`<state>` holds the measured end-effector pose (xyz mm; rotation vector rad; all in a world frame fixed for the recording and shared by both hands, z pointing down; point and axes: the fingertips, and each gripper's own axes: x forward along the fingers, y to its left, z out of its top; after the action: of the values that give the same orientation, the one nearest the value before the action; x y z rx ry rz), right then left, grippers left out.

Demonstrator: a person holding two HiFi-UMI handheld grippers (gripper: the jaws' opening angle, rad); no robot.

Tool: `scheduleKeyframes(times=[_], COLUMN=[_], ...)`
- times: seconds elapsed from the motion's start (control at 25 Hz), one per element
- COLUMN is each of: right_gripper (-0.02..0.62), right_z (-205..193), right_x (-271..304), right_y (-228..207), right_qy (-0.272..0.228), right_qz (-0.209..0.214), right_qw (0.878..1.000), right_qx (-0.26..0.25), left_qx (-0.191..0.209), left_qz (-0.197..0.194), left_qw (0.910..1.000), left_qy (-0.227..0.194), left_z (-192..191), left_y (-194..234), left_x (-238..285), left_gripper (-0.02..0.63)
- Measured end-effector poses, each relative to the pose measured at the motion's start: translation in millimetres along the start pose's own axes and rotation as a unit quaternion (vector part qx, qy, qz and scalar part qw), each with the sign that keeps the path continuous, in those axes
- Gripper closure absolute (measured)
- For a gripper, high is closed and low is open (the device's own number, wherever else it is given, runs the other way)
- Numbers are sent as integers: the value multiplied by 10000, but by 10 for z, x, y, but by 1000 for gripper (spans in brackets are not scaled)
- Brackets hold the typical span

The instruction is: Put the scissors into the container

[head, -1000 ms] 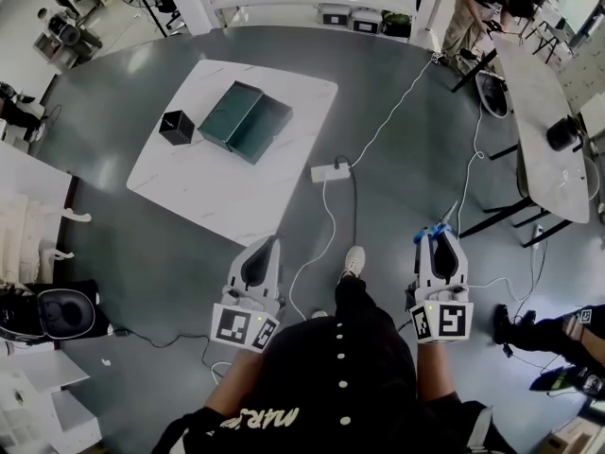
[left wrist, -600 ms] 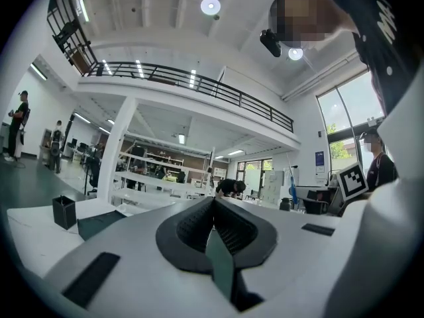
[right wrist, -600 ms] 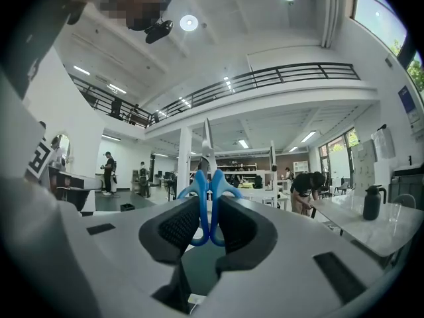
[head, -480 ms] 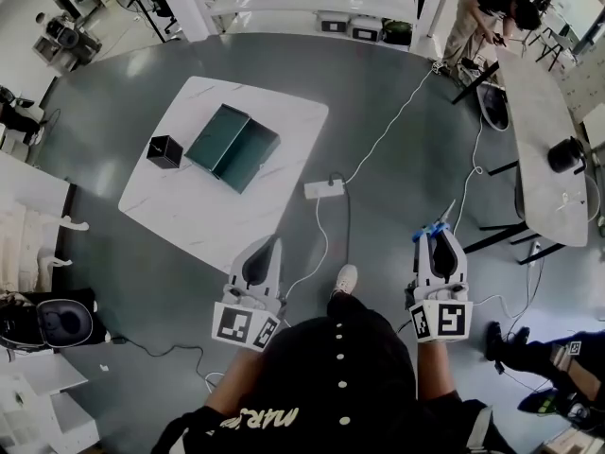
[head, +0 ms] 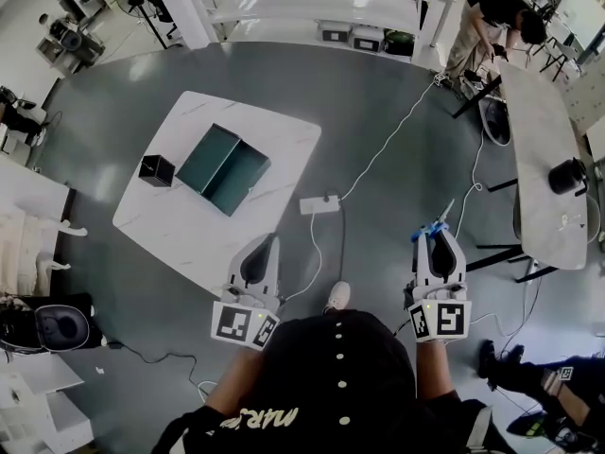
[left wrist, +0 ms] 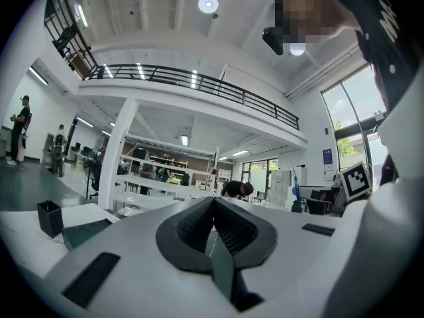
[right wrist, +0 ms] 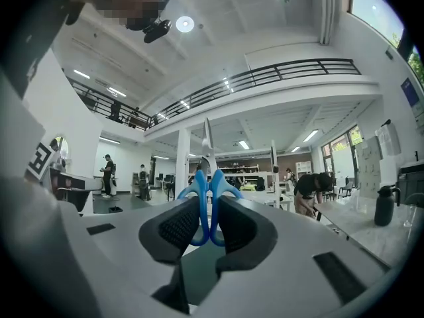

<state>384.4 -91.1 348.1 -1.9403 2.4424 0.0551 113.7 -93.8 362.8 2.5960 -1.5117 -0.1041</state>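
Grey workshop floor (head: pixel 378 112) surrounds a white marble table (head: pixel 180 230). Right gripper (right wrist: pixel 209 211) jaws pinch the blue-handled steel scissors (right wrist: pixel 202 201), blades projecting forward beyond the jaws. Left gripper (left wrist: pixel 213 207) jaws are pressed together. An open dark-green rectangular container (head: pixel 223 168) sits on the table, well ahead-left of both jaws.

1. White print on the person's black top (head: pixel 269 416), seen upside down in the head view. It seems to begin "MAR"; the rest cannot be read.
2. Black-and-white square markers on the left gripper (head: pixel 271 242) and the right gripper (head: pixel 437 236) — patterns only, no letters.
3. Blue wall sign (left wrist: pixel 328 158) in the left gripper view — too small to read.
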Motion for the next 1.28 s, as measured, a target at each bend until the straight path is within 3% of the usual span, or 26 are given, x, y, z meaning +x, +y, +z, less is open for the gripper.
scheduleKeyframes(times=[0.4,0.84,1.28], right_gripper=[492,492,492], right_z=[-154,-202,-273], right_x=[501,1297,1918], right_y=[-51,859,1558], right_qy=[196,129,156], right_qz=[578,1900,2635], right_qw=[9981,9814,9643], right_qx=[29,-223,-219], left_qx=[-177,-363,-364], left_qz=[734,1605,2295], left_qw=[9971,9864,9723], left_qy=[23,15,-247], left_z=[-77,-169,-61], left_y=[219,746,1407], left_x=[72,-328,-499], left_gripper=[580,580,580])
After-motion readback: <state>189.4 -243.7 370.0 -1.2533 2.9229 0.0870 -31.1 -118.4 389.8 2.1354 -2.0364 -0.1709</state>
